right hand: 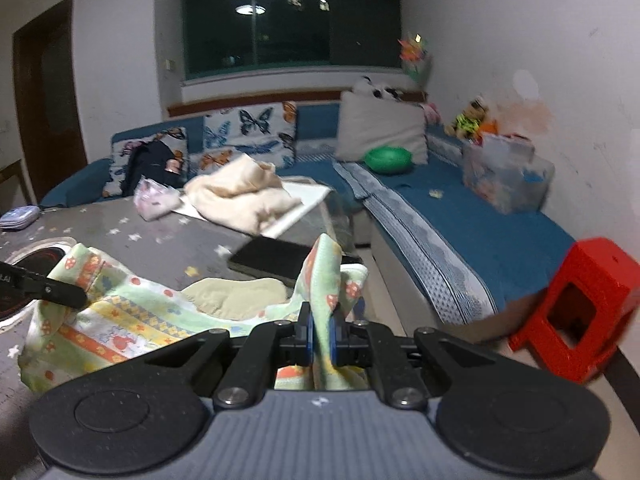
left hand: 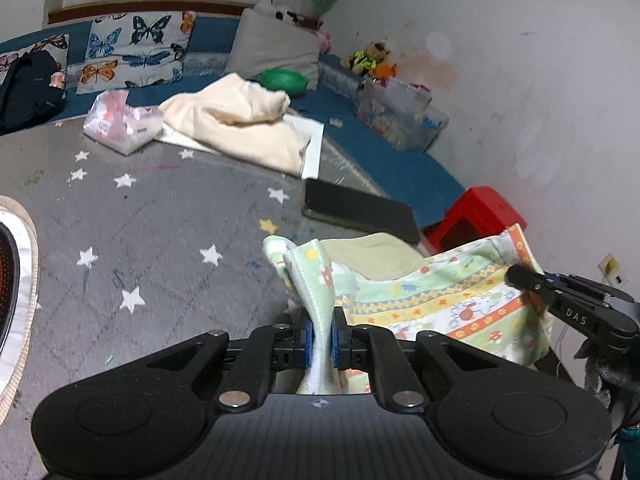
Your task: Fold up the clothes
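A small patterned garment [left hand: 440, 300], pale green with orange and yellow bands, is stretched between both grippers above the grey star-print table [left hand: 160, 220]. My left gripper [left hand: 320, 336] is shut on one edge of it. My right gripper [right hand: 320, 338] is shut on the opposite edge and shows at the right of the left wrist view [left hand: 520, 280]. The garment [right hand: 140, 316] hangs slack in the middle, its plain inner side visible. The left gripper's fingertips [right hand: 68, 294] show at the left of the right wrist view.
A cream garment [left hand: 240, 124] lies on a white board at the table's far side, beside a pink packet [left hand: 120, 124]. A black tablet [left hand: 356, 208] lies near the table edge. A red stool [right hand: 580, 312] stands by the blue sofa [right hand: 500, 232]. A round burner [left hand: 8, 280] sits at left.
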Tool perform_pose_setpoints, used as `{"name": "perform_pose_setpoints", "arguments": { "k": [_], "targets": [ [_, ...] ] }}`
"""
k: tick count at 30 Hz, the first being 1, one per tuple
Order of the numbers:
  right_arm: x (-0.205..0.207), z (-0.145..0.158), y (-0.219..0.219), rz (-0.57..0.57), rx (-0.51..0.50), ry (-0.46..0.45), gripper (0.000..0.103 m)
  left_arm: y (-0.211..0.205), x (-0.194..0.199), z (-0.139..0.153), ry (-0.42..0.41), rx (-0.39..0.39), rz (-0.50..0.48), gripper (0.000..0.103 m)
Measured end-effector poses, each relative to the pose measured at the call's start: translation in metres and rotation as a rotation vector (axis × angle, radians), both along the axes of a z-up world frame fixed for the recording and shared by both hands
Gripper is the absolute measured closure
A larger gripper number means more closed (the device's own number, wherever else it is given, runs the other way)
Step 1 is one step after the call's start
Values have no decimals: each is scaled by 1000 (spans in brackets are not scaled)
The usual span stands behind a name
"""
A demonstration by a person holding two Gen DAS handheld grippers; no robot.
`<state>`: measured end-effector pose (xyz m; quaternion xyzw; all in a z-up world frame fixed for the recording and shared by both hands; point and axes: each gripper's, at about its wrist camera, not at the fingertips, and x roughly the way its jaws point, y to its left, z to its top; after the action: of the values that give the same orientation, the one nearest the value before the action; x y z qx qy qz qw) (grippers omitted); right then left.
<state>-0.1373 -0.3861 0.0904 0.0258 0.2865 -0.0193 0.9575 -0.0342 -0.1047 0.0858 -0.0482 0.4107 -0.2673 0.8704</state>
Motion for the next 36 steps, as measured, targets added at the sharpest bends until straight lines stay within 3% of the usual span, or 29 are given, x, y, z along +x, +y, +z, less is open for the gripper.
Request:
{"name": "perform_pose_setpoints", "arguments": {
  "k": [11, 14, 19, 29, 31, 36],
  "targets": [
    [2, -23, -16, -59, -6, 54, 89, -1, 9, -21, 35, 88, 43, 85],
    [2, -26, -17, -66, -7, 59, 86, -2, 8, -25, 31, 112, 48, 78],
    [1, -26, -12, -64, -8, 51, 64, -5, 3, -26, 13, 149, 53, 56],
    [-6, -24, 8, -37, -21, 13, 30, -9, -18, -19, -89, 202, 47, 23],
    [-9, -23, 13, -34, -26, -2, 22, -9, -22, -18, -109, 213, 46, 12],
    [-16, -22, 23, -20, -34, -32, 10, -10, -31, -14, -150, 227, 41, 1]
  ]
}}
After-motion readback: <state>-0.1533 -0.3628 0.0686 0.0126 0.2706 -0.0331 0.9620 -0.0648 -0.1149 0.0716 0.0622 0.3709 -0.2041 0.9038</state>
